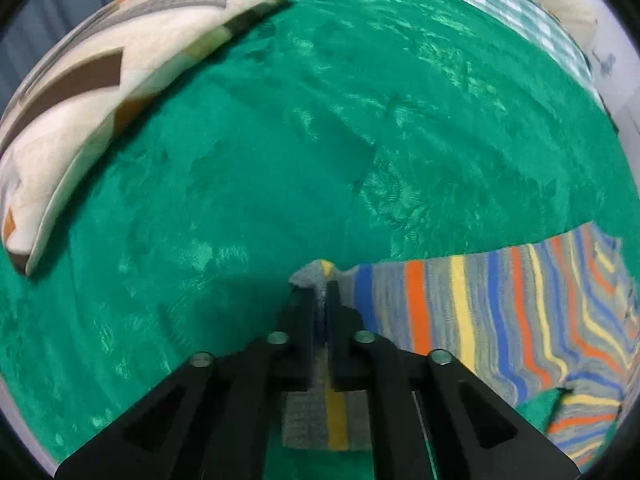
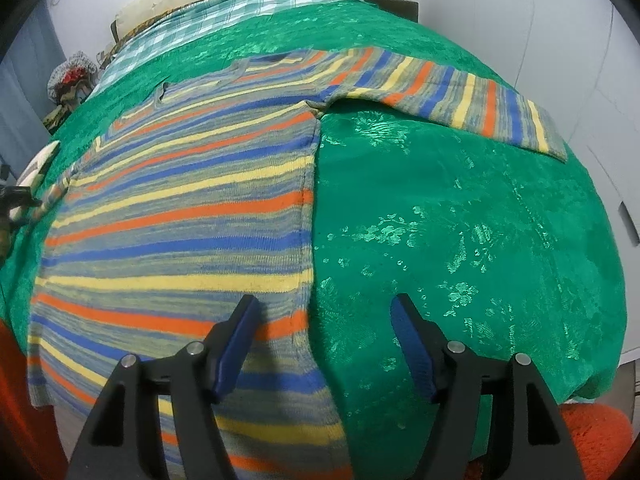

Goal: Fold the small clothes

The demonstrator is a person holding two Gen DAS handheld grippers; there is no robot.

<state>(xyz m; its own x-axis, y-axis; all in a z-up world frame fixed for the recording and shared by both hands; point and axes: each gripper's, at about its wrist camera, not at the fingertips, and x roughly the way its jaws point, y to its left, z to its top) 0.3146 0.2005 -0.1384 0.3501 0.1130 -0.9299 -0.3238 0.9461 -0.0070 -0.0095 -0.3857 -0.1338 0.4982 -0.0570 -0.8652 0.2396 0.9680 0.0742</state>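
Left gripper (image 1: 318,280) clamping striped sweater (image 2: 180,216) cuff, apparently lifted, right gripper (image 2: 324,304) wide

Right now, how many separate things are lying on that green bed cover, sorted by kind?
Striped sweaters: 1, spread flat, one sleeve cuff pinched in the left gripper
Patterned cushions: 1, cream with brown and grey shapes
Checked cloths: 1, at the far end of the green cover
Total: 3
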